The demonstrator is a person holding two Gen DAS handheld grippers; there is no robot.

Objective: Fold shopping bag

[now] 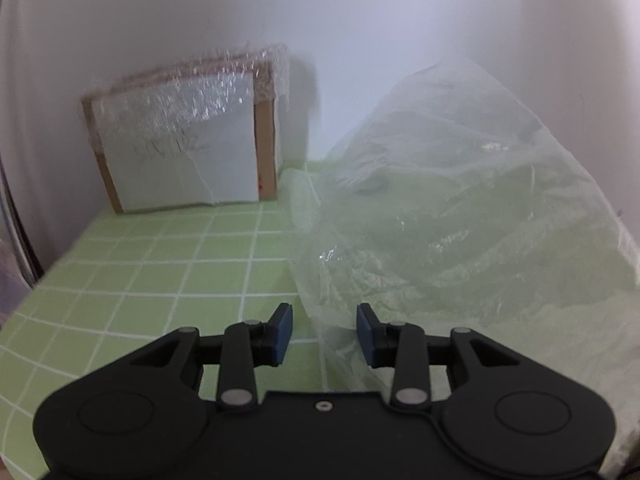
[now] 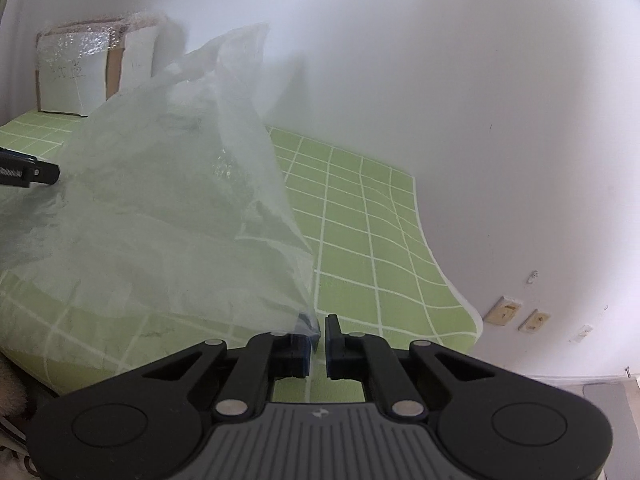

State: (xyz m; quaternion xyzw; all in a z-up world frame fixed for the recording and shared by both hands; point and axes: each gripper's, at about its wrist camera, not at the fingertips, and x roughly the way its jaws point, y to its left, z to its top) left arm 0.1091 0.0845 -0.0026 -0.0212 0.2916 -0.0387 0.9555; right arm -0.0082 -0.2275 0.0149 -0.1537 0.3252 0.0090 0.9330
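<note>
On the green mat (image 2: 360,240), the right gripper (image 2: 318,340) barely pinches the bag (image 2: 160,200); the corner may slip. The left gripper (image 1: 324,332) gapes apart.

Left tongs (image 1: 324,334): black frame, blue pads, jaws wide apart, level.
Right tongs (image 2: 319,340): black frame, jaws nearly closed, narrow gap.

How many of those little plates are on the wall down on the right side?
3 wall plates, all in the right wrist view, low on the white wall beyond the green mat's edge: two tan ones side by side, and a smaller white one further right. Others may lie outside the view.
</note>
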